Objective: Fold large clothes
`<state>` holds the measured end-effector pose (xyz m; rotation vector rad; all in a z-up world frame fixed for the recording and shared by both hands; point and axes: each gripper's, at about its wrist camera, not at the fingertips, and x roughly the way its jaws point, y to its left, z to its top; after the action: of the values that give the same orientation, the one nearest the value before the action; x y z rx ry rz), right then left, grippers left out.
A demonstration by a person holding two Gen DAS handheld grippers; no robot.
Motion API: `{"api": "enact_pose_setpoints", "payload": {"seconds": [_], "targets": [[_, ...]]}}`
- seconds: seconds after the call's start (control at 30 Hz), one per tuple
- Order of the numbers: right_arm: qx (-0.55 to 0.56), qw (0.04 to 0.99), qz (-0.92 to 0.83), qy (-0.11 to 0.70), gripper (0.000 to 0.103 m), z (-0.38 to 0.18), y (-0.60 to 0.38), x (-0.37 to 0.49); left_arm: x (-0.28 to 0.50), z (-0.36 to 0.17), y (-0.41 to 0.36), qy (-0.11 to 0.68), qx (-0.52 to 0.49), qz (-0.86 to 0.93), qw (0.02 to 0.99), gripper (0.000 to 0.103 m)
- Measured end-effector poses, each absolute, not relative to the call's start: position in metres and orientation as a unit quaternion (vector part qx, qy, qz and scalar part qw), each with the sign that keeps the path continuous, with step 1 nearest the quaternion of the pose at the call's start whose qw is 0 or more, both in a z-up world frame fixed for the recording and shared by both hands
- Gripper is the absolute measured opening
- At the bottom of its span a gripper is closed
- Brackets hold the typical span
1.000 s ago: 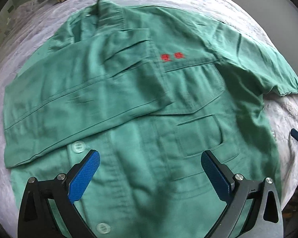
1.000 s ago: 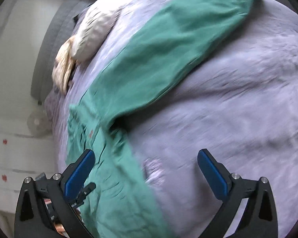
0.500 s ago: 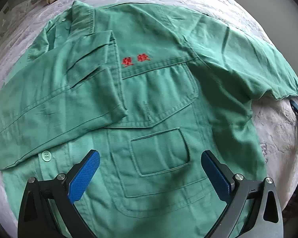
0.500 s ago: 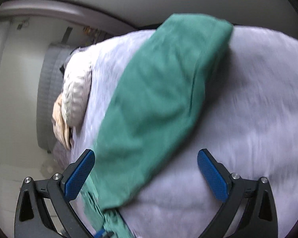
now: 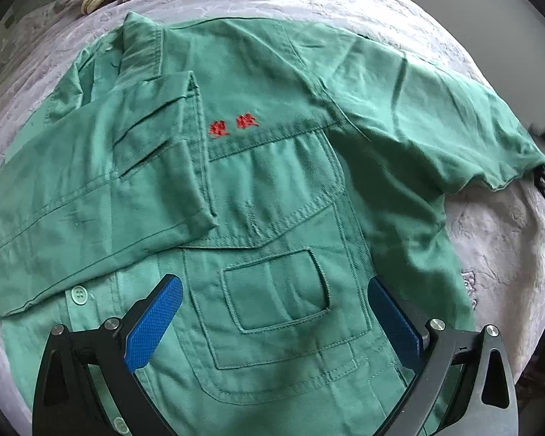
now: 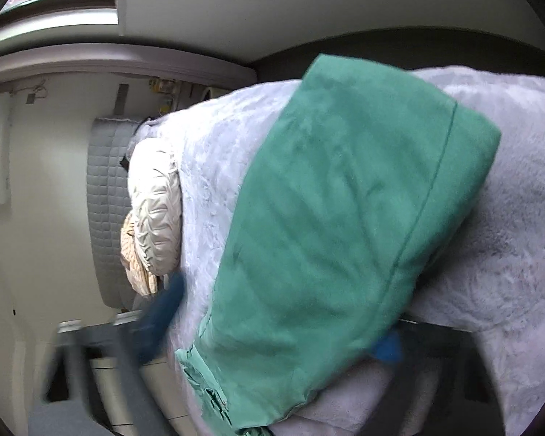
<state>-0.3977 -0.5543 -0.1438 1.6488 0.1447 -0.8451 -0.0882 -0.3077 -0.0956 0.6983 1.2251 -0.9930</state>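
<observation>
- Green jacket [image 5: 272, 189] lies flat, front up, on lavender bedspread [image 5: 508, 254]; one sleeve folded across chest.
- Left gripper [image 5: 272, 319] hovers above pocket, fingers spread, empty.
- Right gripper [image 6: 272, 330] blurred; jaws have just been closing about the other sleeve [image 6: 345, 218], contact unclear.

Left overhead, right low, sharing shirt [image 5: 272, 200]

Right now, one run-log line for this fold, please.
jacket: flat on bed | one sleeve: folded across chest | left tongs: open above pocket | right tongs: just closing, other sleeve between, grip unconfirmed
</observation>
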Motion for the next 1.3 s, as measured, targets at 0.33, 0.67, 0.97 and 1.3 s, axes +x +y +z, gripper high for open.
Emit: {"api": "enact_pose_setpoints", "payload": {"seconds": [0.33, 0.67, 0.97, 1.3], "targets": [[0.613, 0.702, -0.347, 0.106, 0.005, -0.077, -0.540, -0.333, -0.039, -0.082, -0.289, 0.533, 0.254, -0.420, 0.689, 0.102], [0.403, 0.857, -0.204, 0.247, 0.005, 0.012, -0.445, -0.112, 0.078, -0.083, -0.227, 0.524, 0.205, -0.349, 0.750, 0.102], [0.298, 0.845, -0.108, 0.431, 0.006, -0.070, -0.304, 0.050, 0.145, -0.103, -0.150, 0.529, 0.191, -0.295, 0.772, 0.102], [0.461, 0.779, -0.195, 0.377, 0.060, -0.105, -0.325, -0.010, 0.163, -0.107, -0.121, 0.535, 0.176, -0.304, 0.768, 0.102]]}}
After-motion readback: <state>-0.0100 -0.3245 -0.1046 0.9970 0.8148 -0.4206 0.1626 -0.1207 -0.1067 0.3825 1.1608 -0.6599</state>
